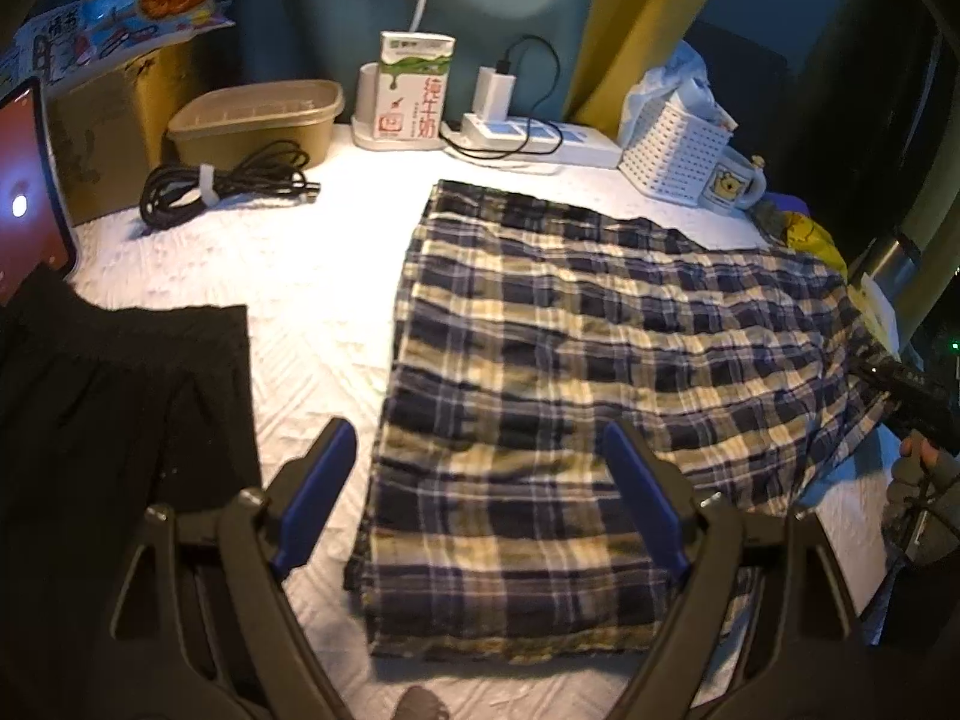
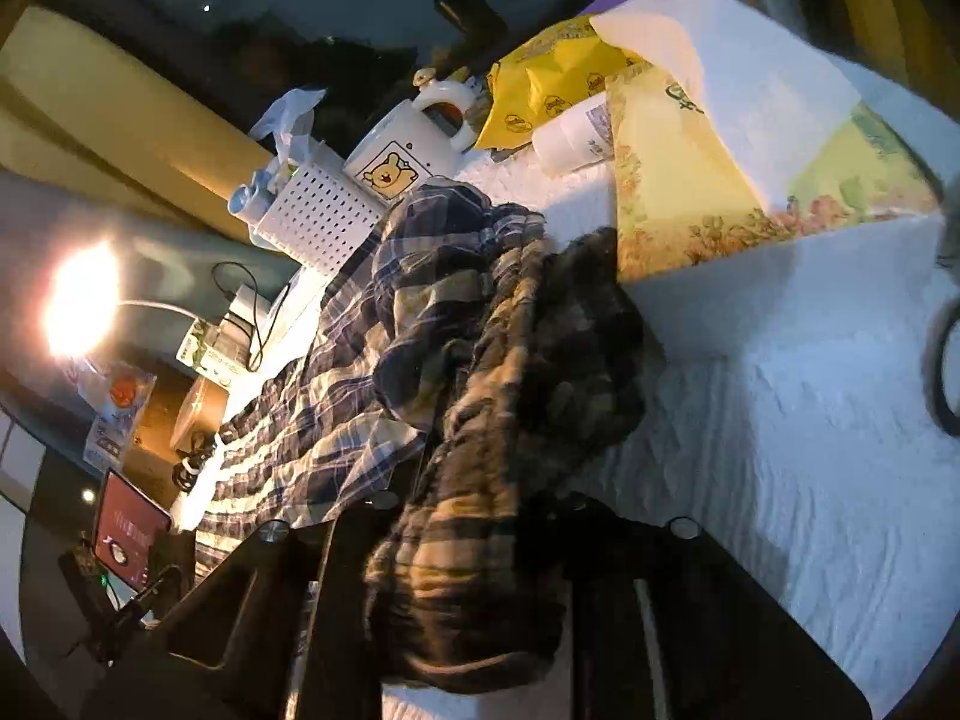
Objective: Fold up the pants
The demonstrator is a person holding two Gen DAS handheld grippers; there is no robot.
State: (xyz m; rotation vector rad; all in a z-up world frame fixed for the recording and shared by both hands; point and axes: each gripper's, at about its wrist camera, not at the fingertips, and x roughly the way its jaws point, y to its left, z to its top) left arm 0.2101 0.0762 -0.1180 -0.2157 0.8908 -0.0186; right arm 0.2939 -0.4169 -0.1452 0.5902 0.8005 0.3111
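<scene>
The plaid pants [image 1: 570,372] lie spread on the white table cover [image 1: 312,276], navy, cream and olive checks. My left gripper [image 1: 480,480] is open, its blue-padded fingers [image 1: 318,492] hovering over the pants' near left part, holding nothing. My right gripper [image 2: 456,540] is shut on a bunched end of the plaid pants [image 2: 480,420] and lifts it off the table at the right; its body shows in the left wrist view [image 1: 912,402] at the pants' right edge.
A black garment [image 1: 120,420] lies left. A coiled black cable [image 1: 222,180], tan tub [image 1: 258,120], milk carton [image 1: 414,90], power strip [image 1: 540,135], white basket [image 1: 678,150] and bear mug [image 2: 402,162] line the back. A tissue box [image 2: 750,168] stands right.
</scene>
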